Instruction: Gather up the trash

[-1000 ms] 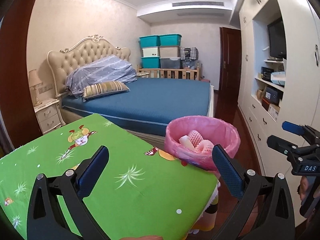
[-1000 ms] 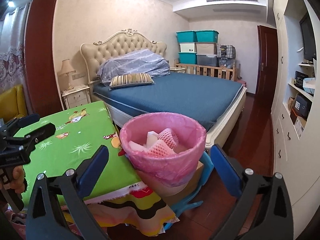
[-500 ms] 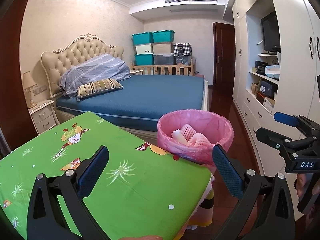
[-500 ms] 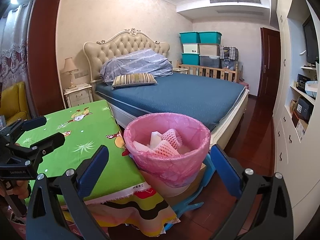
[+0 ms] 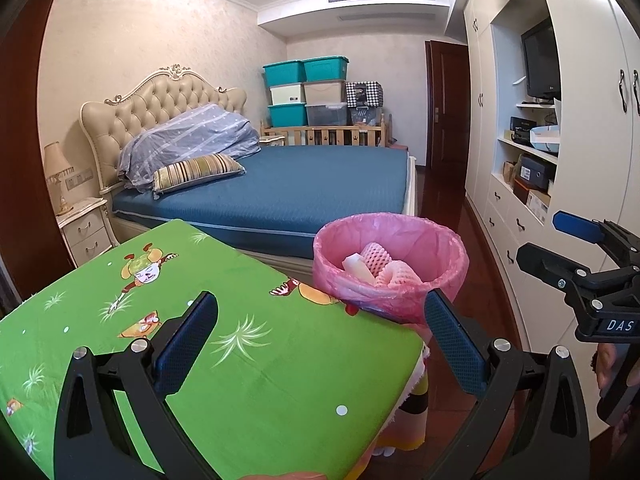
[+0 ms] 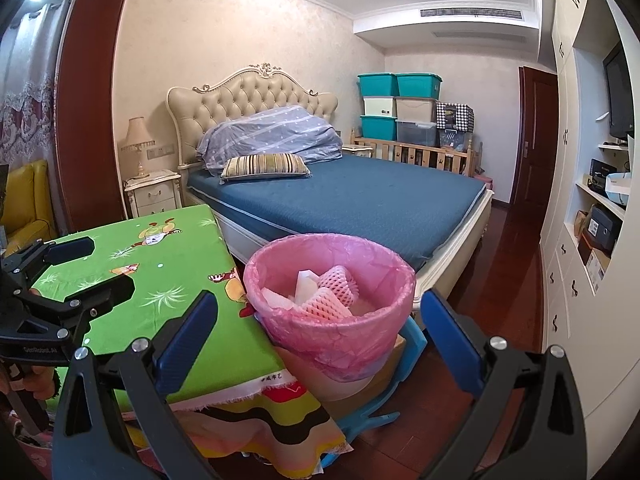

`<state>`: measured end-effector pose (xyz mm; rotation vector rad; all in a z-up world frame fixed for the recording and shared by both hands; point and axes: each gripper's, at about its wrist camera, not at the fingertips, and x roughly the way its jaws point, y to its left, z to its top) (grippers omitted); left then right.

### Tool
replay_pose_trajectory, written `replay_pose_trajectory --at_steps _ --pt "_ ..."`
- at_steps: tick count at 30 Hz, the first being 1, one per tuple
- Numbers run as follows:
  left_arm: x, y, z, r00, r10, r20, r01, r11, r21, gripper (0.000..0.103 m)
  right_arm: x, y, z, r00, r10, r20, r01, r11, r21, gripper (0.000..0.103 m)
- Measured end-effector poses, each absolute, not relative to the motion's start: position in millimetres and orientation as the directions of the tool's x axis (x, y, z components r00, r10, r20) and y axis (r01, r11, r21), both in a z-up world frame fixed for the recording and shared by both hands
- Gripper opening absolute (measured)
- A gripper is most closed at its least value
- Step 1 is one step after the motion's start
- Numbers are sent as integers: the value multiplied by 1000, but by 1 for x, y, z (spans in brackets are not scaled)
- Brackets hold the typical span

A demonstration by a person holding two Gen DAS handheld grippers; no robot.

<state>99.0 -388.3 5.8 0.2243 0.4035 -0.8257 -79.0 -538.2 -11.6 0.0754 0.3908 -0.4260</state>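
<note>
A trash bin with a pink liner (image 5: 436,240) (image 6: 372,320) stands beside the right edge of the table. It holds pink foam fruit nets (image 5: 378,258) (image 6: 336,284) and pale scraps. My left gripper (image 5: 320,336) is open and empty above the green cartoon tablecloth (image 5: 200,344); it also shows at the left of the right wrist view (image 6: 90,266). My right gripper (image 6: 316,332) is open and empty, held in front of the bin; it also shows at the right of the left wrist view (image 5: 560,240).
A bed with a blue cover (image 6: 360,196) lies behind the table and bin. White wardrobes and shelves (image 5: 520,160) line the right wall. A blue plastic stool (image 6: 400,368) carries the bin. A nightstand (image 6: 154,196) and a yellow chair (image 6: 28,200) stand at left.
Both grippers have drawn back and risen slightly, so the bin and table look a little farther. Both stay open and empty.
</note>
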Motion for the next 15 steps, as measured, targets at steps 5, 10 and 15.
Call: replay_pose_trajectory --at_steps 5,10,15 --pt "99 -389 4 607 -666 -434 751 660 37 97 -79 -538 -15 836 -394 -382 420 907 -16 99" --pt "99 -389 4 606 -666 -434 751 659 37 97 -79 -538 -15 837 -394 -381 420 908 -16 99" --pt "100 -389 4 607 -666 -434 751 660 37 97 -79 -538 -14 839 -391 -378 416 909 -17 99"
